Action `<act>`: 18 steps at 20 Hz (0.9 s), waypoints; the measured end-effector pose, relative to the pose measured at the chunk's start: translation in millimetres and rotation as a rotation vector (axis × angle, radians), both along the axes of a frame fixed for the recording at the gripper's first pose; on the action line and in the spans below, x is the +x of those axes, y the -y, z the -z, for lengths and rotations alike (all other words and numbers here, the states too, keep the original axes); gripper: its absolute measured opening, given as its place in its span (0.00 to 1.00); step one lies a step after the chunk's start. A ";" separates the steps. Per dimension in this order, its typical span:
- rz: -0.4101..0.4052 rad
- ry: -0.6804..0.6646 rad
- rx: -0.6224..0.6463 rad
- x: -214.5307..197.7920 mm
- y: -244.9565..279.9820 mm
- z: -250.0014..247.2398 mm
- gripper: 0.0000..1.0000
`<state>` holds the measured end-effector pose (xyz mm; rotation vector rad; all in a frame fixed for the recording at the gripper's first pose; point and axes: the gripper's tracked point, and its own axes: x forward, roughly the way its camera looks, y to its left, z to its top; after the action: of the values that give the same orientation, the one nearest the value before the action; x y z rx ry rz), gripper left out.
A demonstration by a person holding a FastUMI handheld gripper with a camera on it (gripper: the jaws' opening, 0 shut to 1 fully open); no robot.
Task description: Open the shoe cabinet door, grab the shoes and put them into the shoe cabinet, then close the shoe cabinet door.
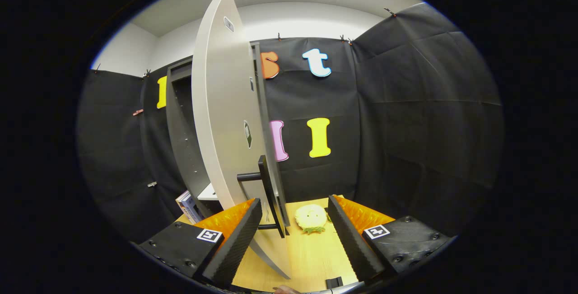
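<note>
The hand-held gripper [293,233] is spread wide, its two fingers parted with nothing pressed between them. The tall pale-grey flat-panel door [221,127] of the dark shoe cabinet [183,136] stands swung out edge-on toward the camera, and its slim black bar handle [271,194] sits just ahead of the left finger, inside the gap but touched by neither pad. The cabinet's dark interior shows behind the door, with a white shelf [208,193] low down. On the light wooden table [311,258], beyond the fingers, lies a soft pale-yellow plush slipper with a green trim [310,217].

The door looks stiff and light, turning freely on its hinges, so the bar handle is probably the sound place to hold it; the smooth panel face would likely slip. The slipper appears soft and light; it should squash under the pads, so a grip across its thick middle or rim would likely hold best. A small box [188,207] leans beside the cabinet base.
</note>
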<state>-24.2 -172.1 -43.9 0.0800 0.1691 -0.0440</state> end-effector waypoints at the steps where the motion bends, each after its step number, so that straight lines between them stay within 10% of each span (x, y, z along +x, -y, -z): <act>1: -0.005 0.001 -0.005 0.0 -6.7 -0.6 0.98; 18: -0.022 -0.003 0.043 34.0 -153.5 19.6 0.98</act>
<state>9.8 -18.6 -63.4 0.1205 0.1737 -0.0186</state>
